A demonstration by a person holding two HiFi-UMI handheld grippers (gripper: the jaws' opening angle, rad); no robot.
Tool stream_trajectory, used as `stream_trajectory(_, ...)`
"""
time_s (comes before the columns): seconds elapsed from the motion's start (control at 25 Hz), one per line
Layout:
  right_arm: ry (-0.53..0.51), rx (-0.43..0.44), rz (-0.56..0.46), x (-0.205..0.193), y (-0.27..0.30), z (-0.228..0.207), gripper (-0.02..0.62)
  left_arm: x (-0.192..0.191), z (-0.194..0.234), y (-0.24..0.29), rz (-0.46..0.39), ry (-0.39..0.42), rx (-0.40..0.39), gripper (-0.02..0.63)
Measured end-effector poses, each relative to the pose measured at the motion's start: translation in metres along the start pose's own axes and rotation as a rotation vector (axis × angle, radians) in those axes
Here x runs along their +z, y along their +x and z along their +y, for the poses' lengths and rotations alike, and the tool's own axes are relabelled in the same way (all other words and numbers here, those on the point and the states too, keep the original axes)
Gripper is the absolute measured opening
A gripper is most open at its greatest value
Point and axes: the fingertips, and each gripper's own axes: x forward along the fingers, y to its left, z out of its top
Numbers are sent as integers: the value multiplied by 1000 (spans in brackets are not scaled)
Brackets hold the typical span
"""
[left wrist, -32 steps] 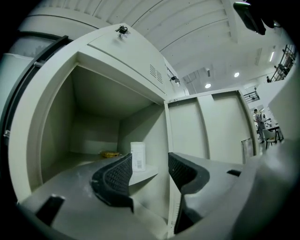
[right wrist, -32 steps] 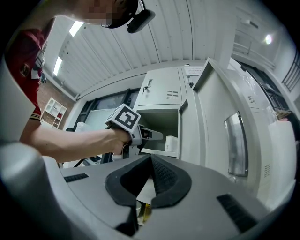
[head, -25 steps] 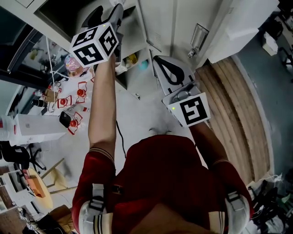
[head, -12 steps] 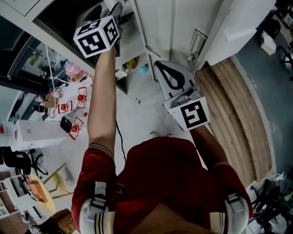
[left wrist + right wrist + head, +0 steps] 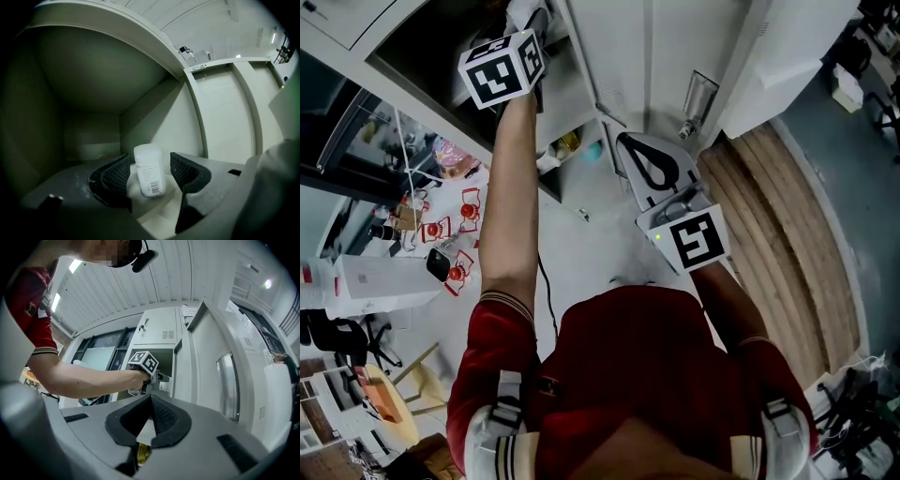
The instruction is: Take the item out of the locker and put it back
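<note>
The left gripper [image 5: 149, 161] reaches level into an upper compartment of the open locker [image 5: 154, 117], at the end of the person's outstretched left arm [image 5: 511, 216]. Its two black fingers [image 5: 115, 176] stand wide apart and have just been opening. Between them stands a small white bottle [image 5: 149, 174] with a printed label on its side, leaning slightly. A narrow gap shows on each side of the bottle, so neither ribbed pad presses on it; the bottle rests on the compartment floor [image 5: 61, 183] near the front edge, not gripped. The rest of the compartment behind it is dim, and nothing else can be made out there.

In the head view only the left gripper's marker cube [image 5: 502, 67] and the hand behind it show clearly; the fingertips are inside the locker opening at the top of the picture.

The right gripper [image 5: 151, 397] hangs lower, in front of the closed grey locker doors [image 5: 675, 47], and points slightly upward. Its fingers are closed with the tips meeting in a point, and nothing is held between them. Past them the right gripper view shows the left hand and its cube at the open compartment, beside the swung-out locker door [image 5: 206, 362].
</note>
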Motion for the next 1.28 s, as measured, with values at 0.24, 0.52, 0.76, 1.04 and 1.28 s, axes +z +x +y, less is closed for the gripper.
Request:
stream_trajectory(0.24, -8, -4, 0, -1, -2, -1, -3, 0, 1, 12, 33, 19, 7, 250)
stream_trajectory(0.52, -7, -14, -2, -1, -8, -5, -3, -4, 2, 18, 95, 50, 27, 250)
stream_trajectory(0.76, -5, -23, 8, -3, -13, -6, -3, -9, 8, 23, 136, 71, 50, 247)
stream_trajectory(1.04, -13, -29, 14, -5, -18, -5, -3, -8, 8, 20, 116, 67, 50, 225)
stream_trajectory(1.28, -20, -22, 20, -3, -19, 0, -3, -5, 7, 14, 83, 60, 30, 215)
